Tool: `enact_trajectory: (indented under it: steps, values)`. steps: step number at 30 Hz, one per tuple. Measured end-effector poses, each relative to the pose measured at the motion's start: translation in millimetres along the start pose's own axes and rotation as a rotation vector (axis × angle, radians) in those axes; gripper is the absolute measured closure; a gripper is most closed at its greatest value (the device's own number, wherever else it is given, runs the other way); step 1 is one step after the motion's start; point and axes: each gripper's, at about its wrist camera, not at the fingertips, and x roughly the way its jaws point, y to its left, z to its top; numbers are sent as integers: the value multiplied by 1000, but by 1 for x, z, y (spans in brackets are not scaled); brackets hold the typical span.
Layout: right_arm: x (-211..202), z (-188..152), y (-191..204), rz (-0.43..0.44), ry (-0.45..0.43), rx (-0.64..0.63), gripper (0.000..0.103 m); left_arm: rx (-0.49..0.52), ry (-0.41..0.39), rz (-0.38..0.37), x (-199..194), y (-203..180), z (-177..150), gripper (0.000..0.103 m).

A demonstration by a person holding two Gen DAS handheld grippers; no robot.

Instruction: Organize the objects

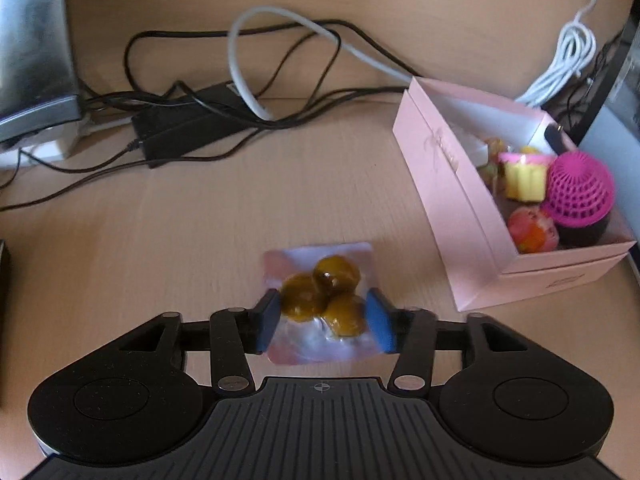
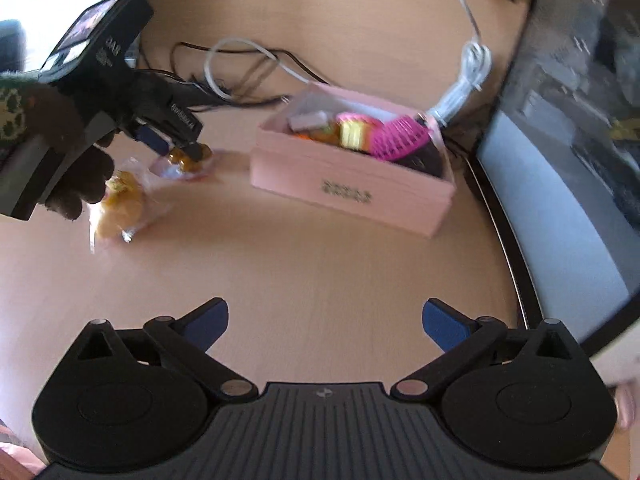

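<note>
On the pale wooden desk [image 2: 300, 272], furthest left, a clear-wrapped yellow bun-like snack packet [image 2: 120, 204] lies loose. Next to it, the left gripper [image 1: 320, 320] straddles a clear plastic pouch of brown glazed balls [image 1: 322, 298], pads beside the pouch; whether they press it cannot be told. Further right, the open pink cardboard box [image 1: 460, 208] already holds a yellow-and-pink toy cupcake [image 1: 524, 176], a magenta lattice ball [image 1: 580, 188] and more. The right gripper [image 2: 326, 328] hovers with jaws wide apart, empty. Two packets appear left to box
</note>
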Motion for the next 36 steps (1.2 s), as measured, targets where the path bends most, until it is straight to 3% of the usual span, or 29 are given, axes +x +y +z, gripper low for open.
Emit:
enact_trajectory:
  steps: [9,18,26,29,32,33,34,36]
  values:
    - [10,-11,-8,7,54,25,0,106,-23,87,14,-17,6,45]
    - [12,-14,-1,30,61,-4,0,60,-21,29,5,-11,4,48]
    - [19,-3,11,94,36,-47,0,3,-100,-26,-49,14,-7,51]
    - [24,7,24,146,16,-101,0,-45,-135,-56,-84,33,-25,51]
    - [28,19,44,208,-9,-163,0,-115,-131,-39,-115,57,-50,53]
    - [30,23,52,230,-15,-186,0,-132,-124,-26,-123,63,-60,54]
    - [32,27,60,253,-22,-211,0,-143,-117,-13,-131,67,-71,74]
    - [36,35,76,289,-40,-257,0,-170,-102,14,-142,75,-89,92]
